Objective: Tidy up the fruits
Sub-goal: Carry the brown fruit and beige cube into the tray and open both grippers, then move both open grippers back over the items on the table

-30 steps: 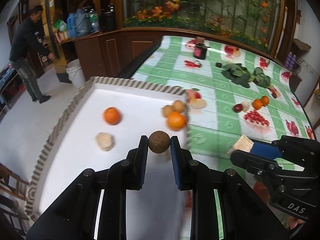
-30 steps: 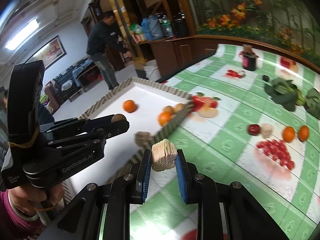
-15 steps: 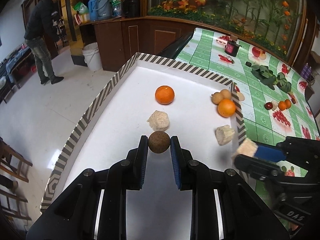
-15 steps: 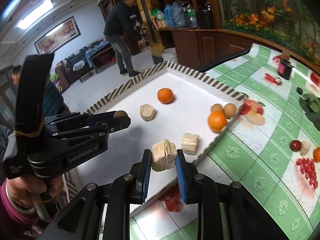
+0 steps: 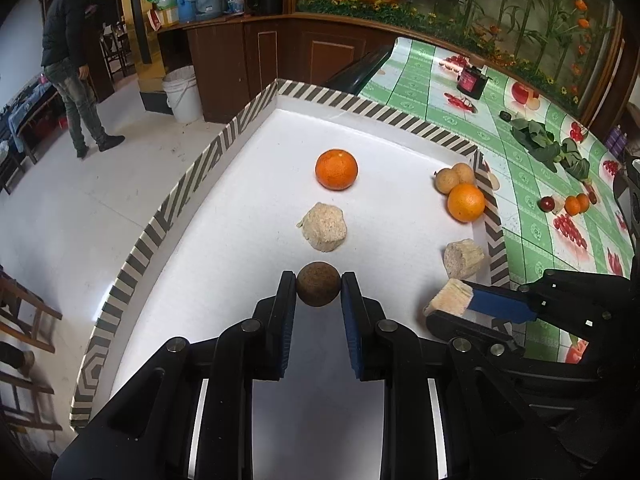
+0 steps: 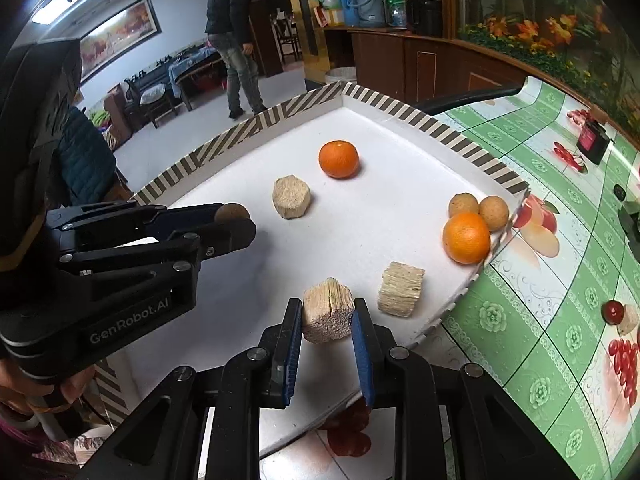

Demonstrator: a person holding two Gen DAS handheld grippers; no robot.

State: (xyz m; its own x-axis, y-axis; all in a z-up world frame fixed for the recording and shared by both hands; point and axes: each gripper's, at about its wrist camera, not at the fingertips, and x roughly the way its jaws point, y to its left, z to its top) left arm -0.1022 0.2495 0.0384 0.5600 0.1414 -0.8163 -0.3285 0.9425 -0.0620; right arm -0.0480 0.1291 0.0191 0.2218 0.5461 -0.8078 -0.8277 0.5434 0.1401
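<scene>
My left gripper (image 5: 318, 292) is shut on a small brown round fruit (image 5: 318, 289) and holds it over the white tray (image 5: 224, 280). My right gripper (image 6: 327, 320) is shut on a tan fibrous chunk (image 6: 328, 315) above the tray's near right part (image 6: 248, 304). In the tray lie an orange (image 5: 336, 169), a second orange (image 5: 465, 202) by the right rim, two small tan round fruits (image 5: 454, 177), a pale lump (image 5: 324, 227) and another tan chunk (image 5: 464, 258). The right gripper shows in the left wrist view (image 5: 448, 302), the left gripper in the right wrist view (image 6: 234, 220).
The tray has a low striped rim (image 5: 180, 196). A green fruit-print tablecloth (image 6: 560, 280) lies to its right, with leafy greens (image 5: 548, 146) and a dark jar (image 5: 472, 80) far off. A man (image 5: 74, 52) stands on the floor at left, near a white bucket (image 5: 182, 92).
Both grippers have moved left, from over the tablecloth and tray edge to over the tray's inside, each still holding its item. The tray's contents have not moved.
</scene>
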